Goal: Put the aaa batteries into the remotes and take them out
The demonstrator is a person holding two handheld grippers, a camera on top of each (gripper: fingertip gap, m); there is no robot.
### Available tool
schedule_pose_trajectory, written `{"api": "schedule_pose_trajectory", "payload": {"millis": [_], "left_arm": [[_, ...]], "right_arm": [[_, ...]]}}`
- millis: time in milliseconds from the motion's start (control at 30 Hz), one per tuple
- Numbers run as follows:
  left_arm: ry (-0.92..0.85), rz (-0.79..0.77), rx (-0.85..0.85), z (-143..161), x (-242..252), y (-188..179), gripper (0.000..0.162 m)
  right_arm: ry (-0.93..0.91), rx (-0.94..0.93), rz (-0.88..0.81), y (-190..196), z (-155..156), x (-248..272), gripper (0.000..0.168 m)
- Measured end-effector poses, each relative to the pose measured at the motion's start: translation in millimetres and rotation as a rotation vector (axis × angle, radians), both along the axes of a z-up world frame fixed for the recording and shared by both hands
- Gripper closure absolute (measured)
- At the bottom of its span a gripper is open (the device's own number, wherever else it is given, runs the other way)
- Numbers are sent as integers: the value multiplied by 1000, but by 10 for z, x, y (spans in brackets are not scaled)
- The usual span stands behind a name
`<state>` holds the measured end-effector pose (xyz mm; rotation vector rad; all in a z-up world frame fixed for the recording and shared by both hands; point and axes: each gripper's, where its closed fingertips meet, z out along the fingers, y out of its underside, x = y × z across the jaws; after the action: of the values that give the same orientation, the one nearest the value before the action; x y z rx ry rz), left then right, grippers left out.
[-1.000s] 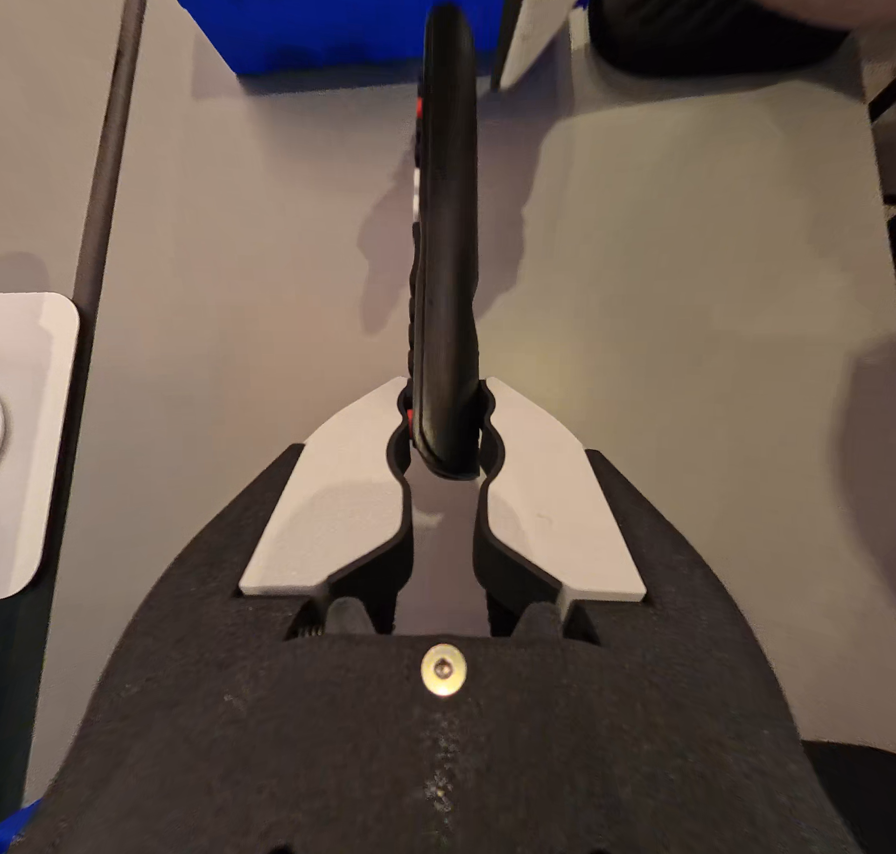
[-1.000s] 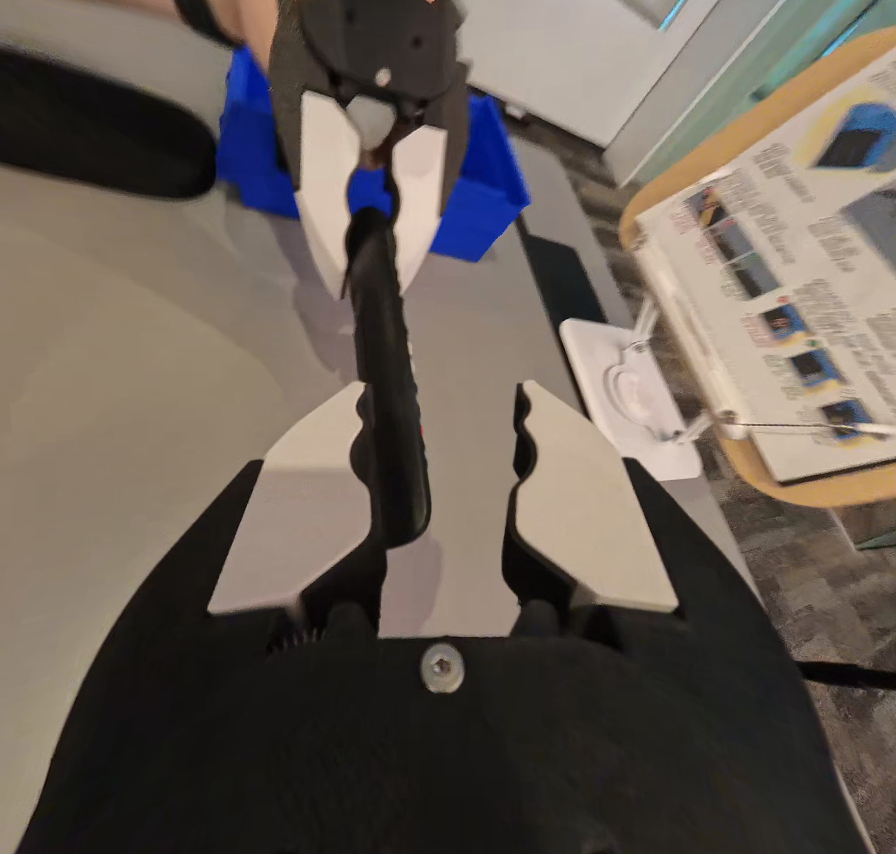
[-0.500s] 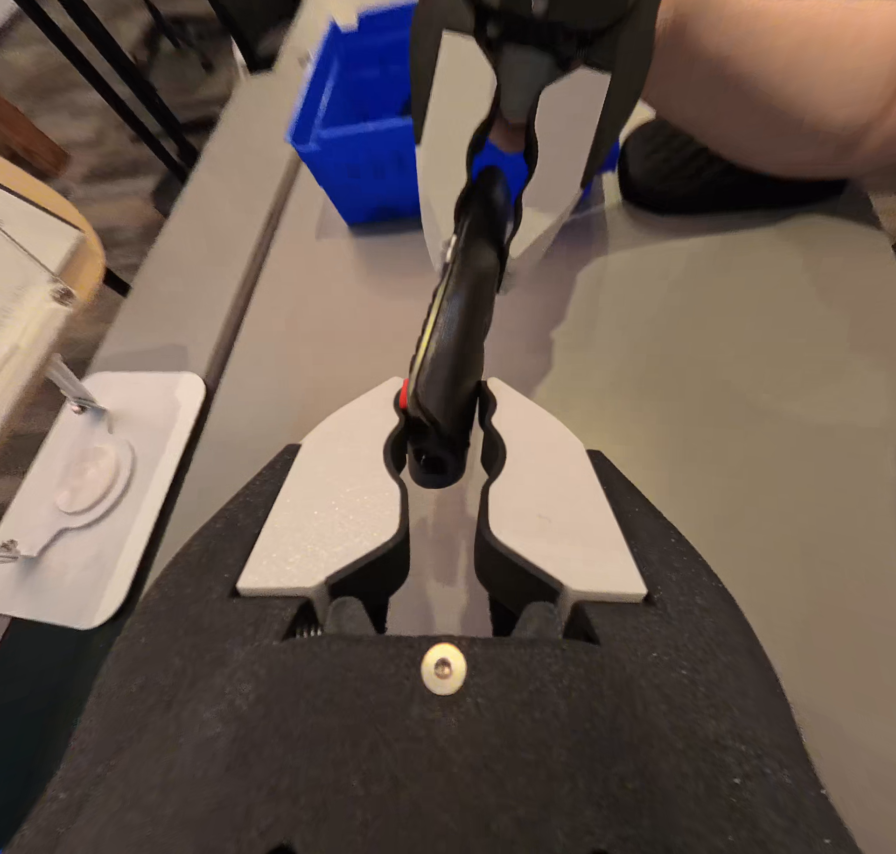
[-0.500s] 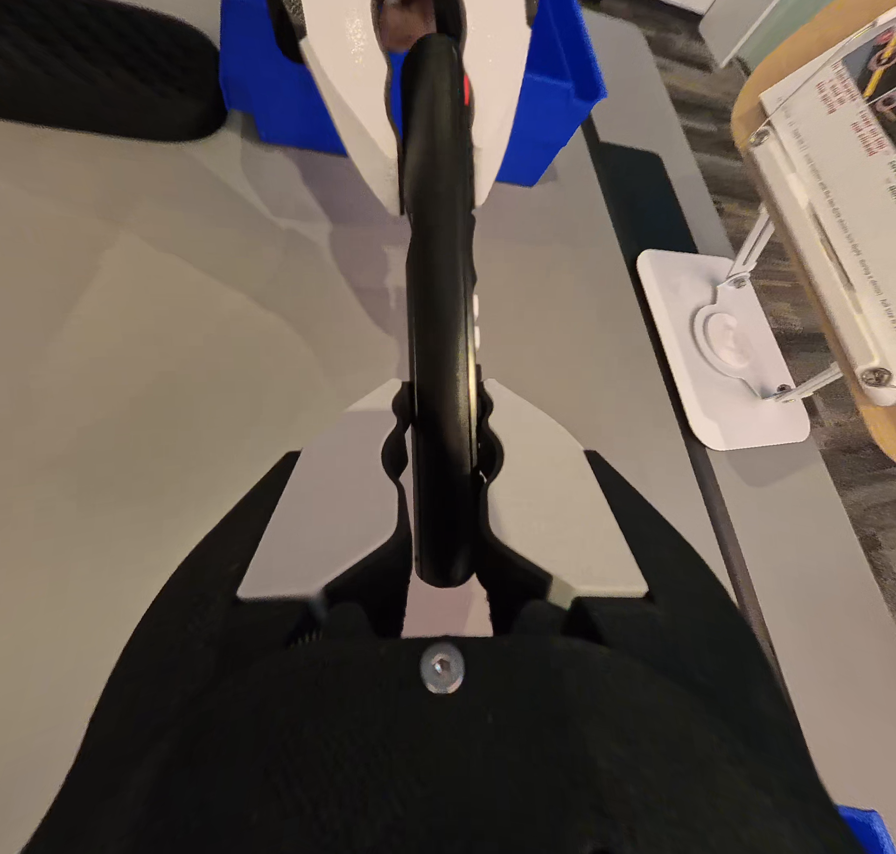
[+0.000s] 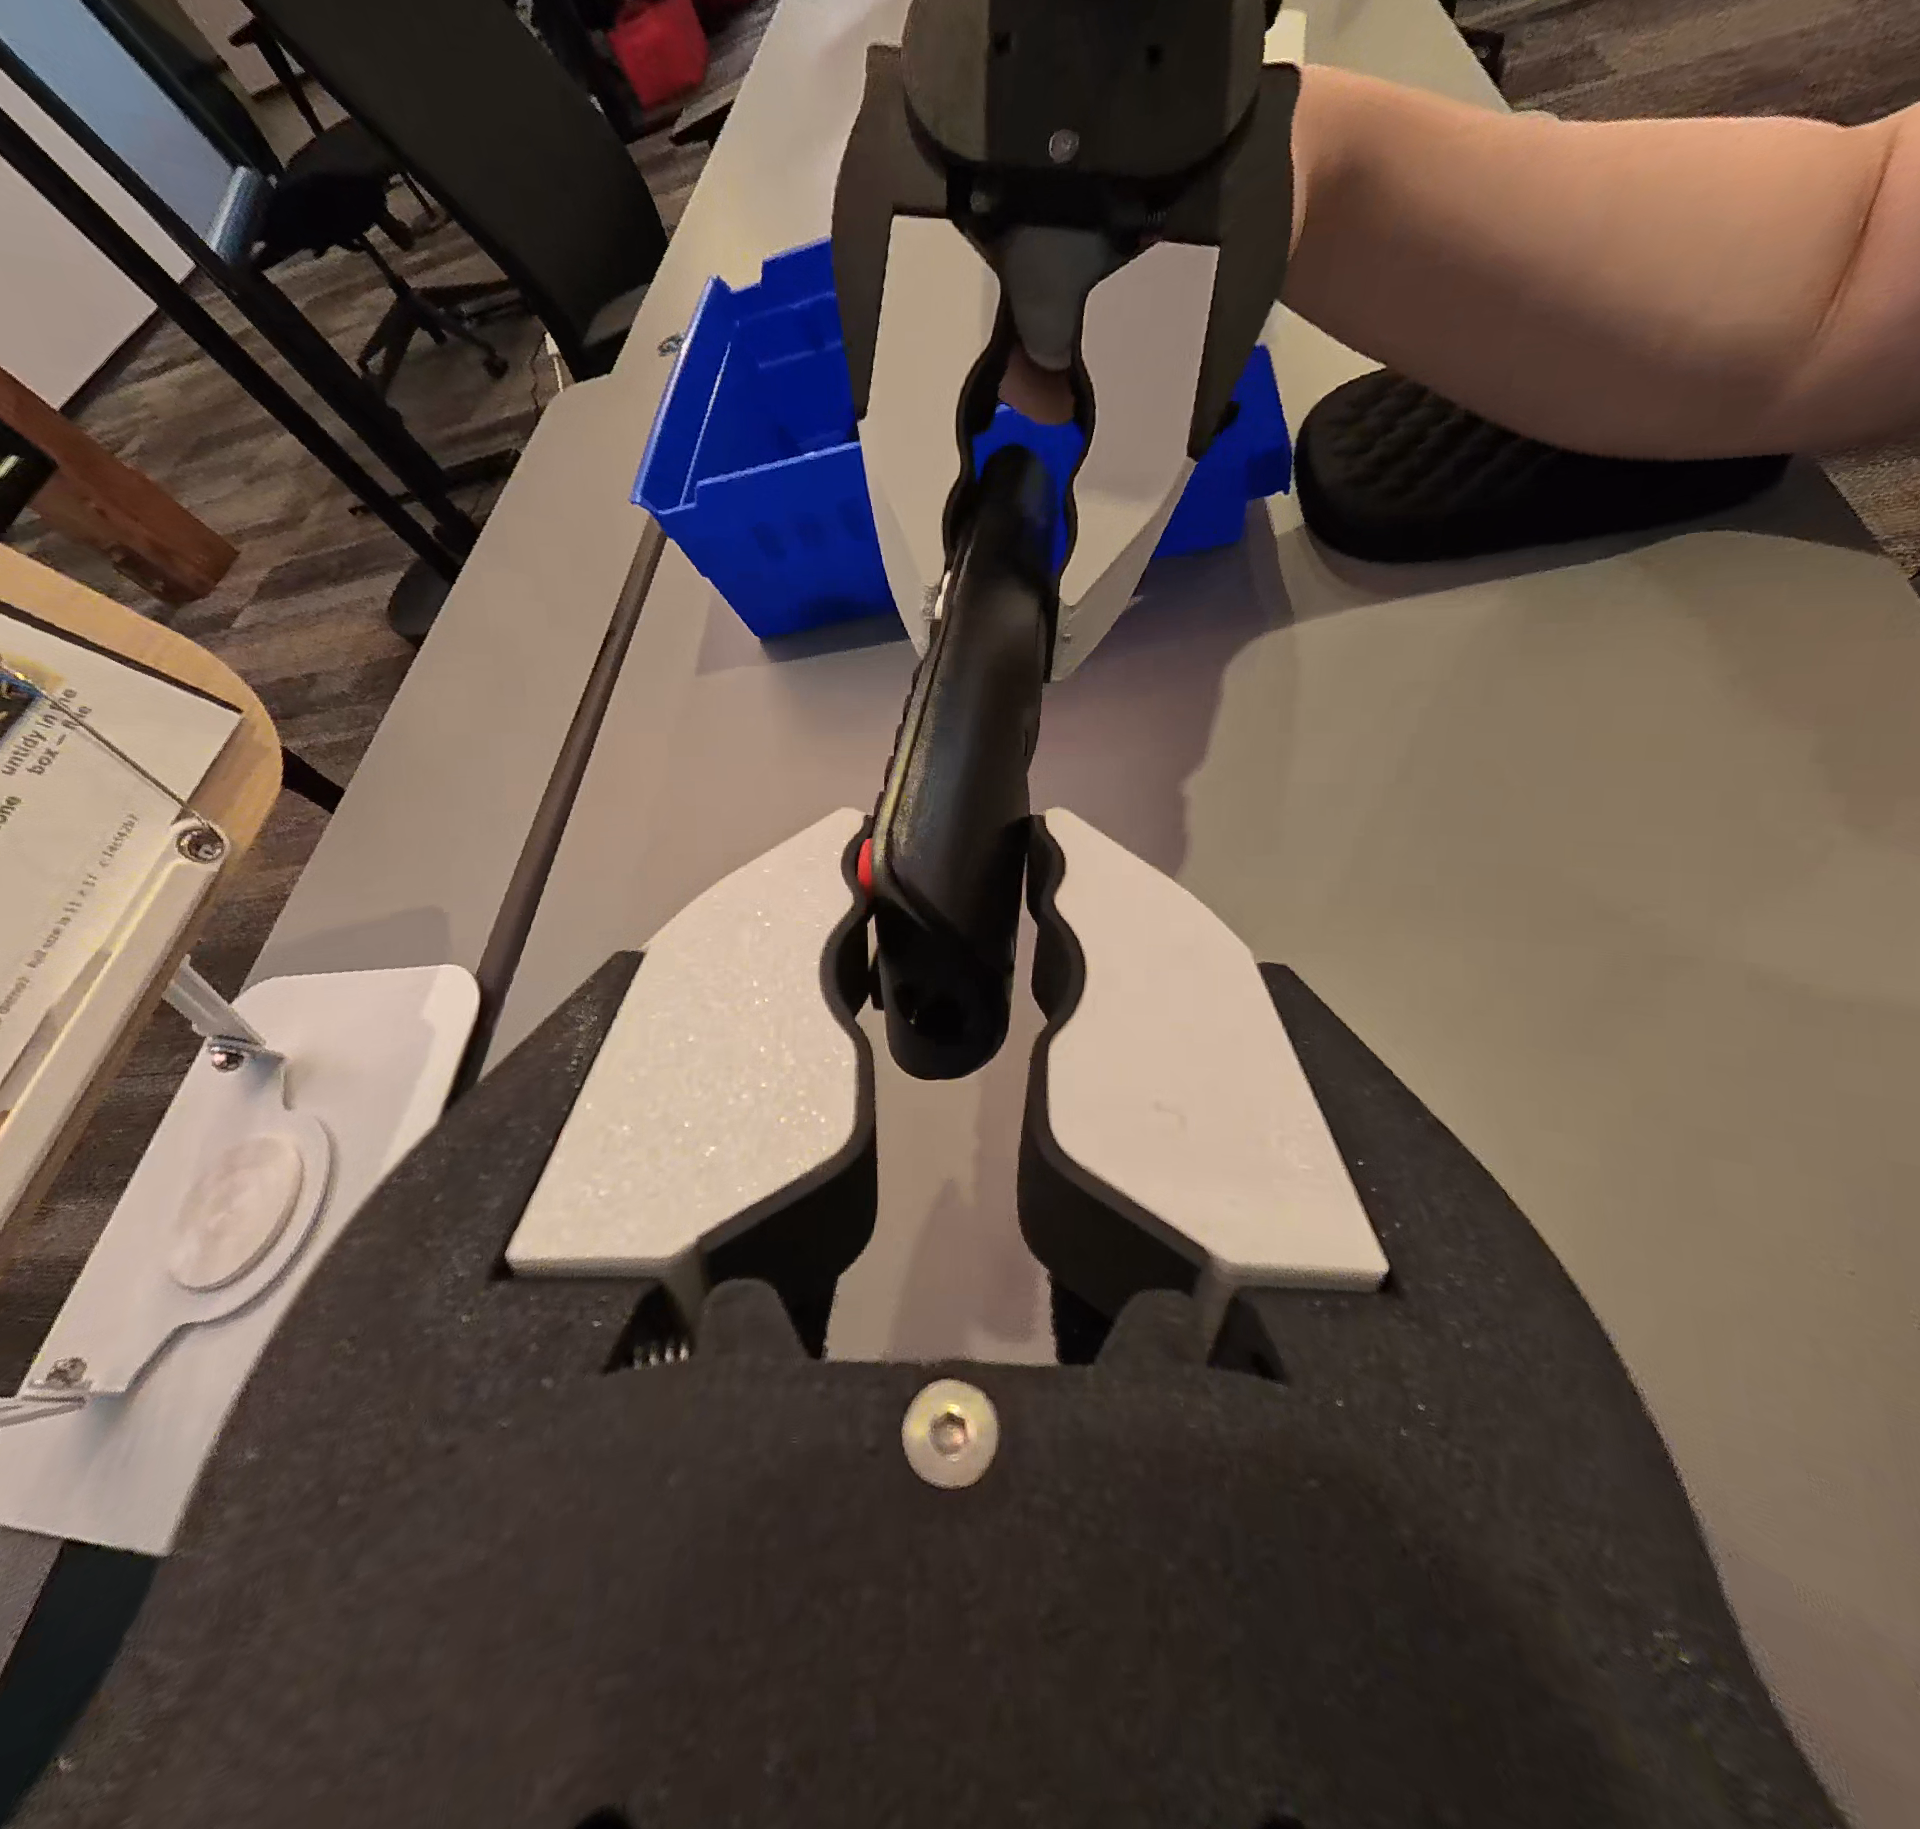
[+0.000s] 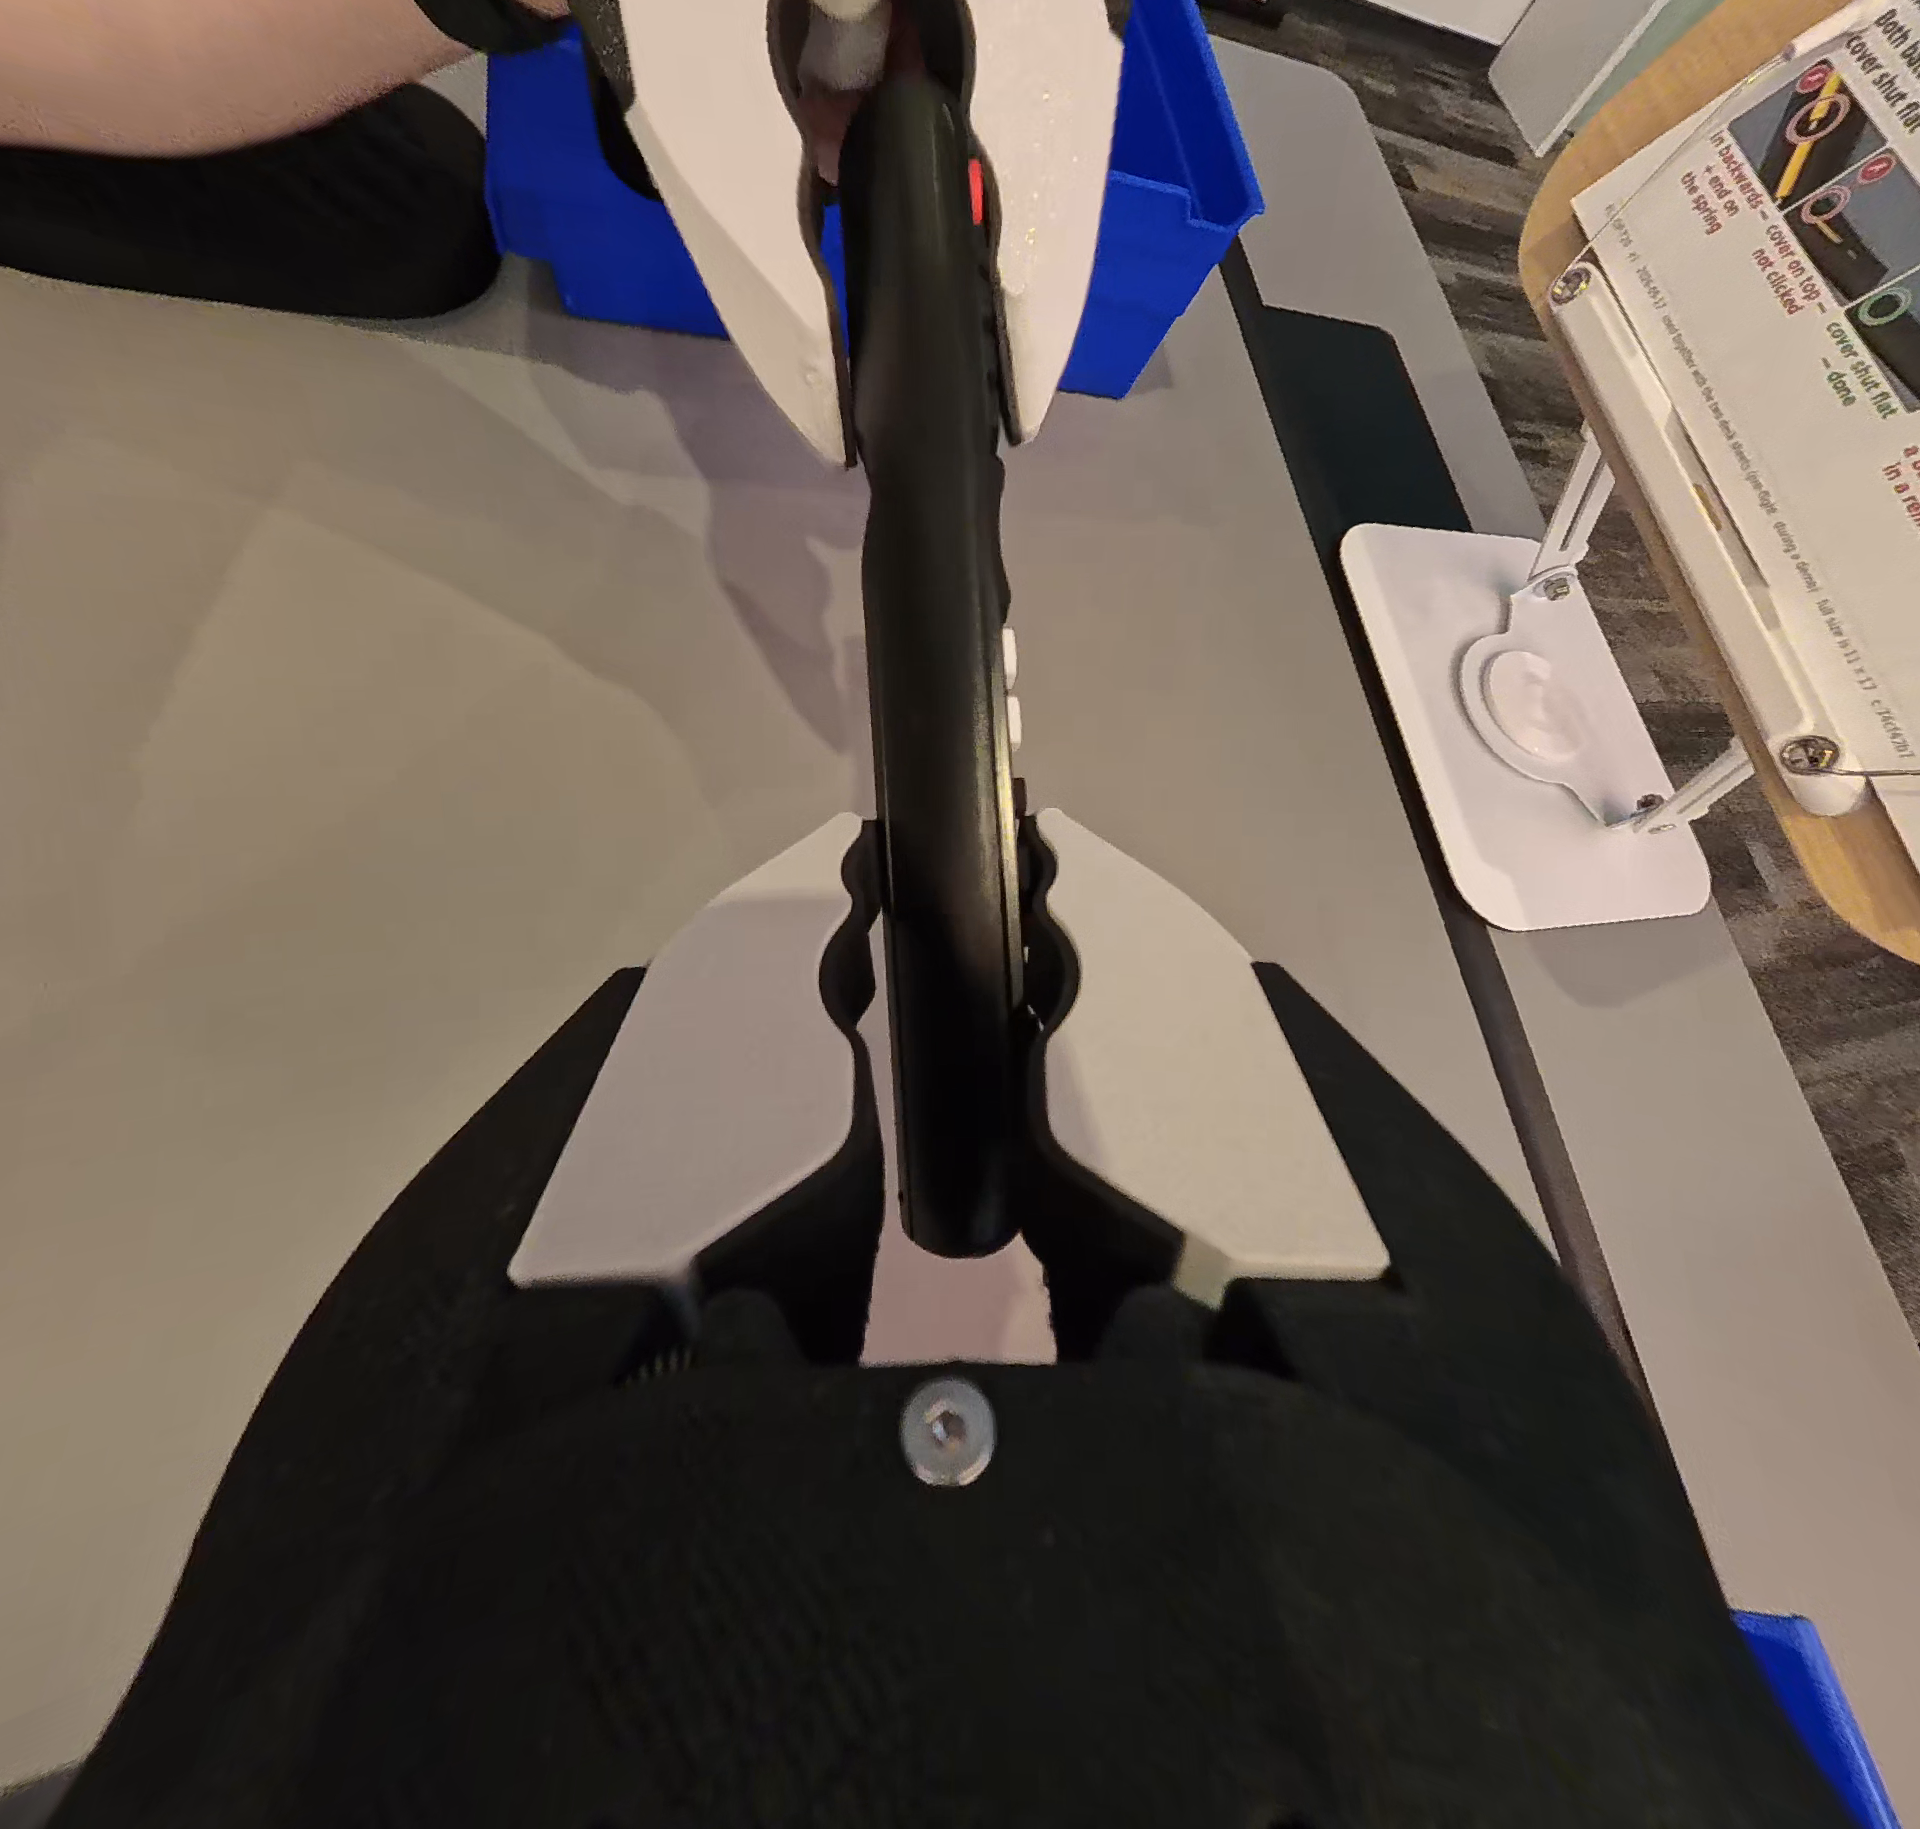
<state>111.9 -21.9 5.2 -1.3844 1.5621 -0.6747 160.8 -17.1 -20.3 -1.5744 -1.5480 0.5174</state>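
Observation:
A black remote with a red button at one end is held edge-up above the grey table, gripped at both ends. My left gripper is shut on its near end in the left wrist view; my right gripper is shut on the far end. In the right wrist view my right gripper clamps the remote deep between its fingers, and my left gripper holds the far end. No batteries are in view.
A blue bin stands behind the grippers at the table's back, also in the right wrist view. A black wrist rest lies under a person's forearm. A white stand base with an instruction sheet sits at the table's side.
My right gripper, open around the remote a second ago, has shut on it. The remote has slid deeper between its fingers, and my left gripper has tilted up, still holding its end.

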Motion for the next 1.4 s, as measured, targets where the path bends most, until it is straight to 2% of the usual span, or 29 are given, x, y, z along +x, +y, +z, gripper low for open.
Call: {"api": "schedule_pose_trajectory", "payload": {"millis": [467, 767, 1000, 1100, 1233, 1400], "left_arm": [[-77, -56, -51, 1, -8, -6, 138], [-80, -41, -113, -38, 42, -84, 137], [-54, 28, -212, -61, 49, -57, 139], [-71, 54, -311, -84, 58, -35, 140], [-89, 91, -351, -80, 11, 31, 139], [-155, 196, -394, 17, -117, 188, 139]], "right_arm": [[-5, -33, 4, 43, -74, 52, 142], [24, -157, 58, -68, -132, 71, 142], [53, -195, 58, -33, -178, 67, 141], [89, -232, 63, -15, -188, 67, 140], [171, -204, 16, 85, -60, 37, 135], [327, -121, -139, 323, 266, 91, 99]]}}
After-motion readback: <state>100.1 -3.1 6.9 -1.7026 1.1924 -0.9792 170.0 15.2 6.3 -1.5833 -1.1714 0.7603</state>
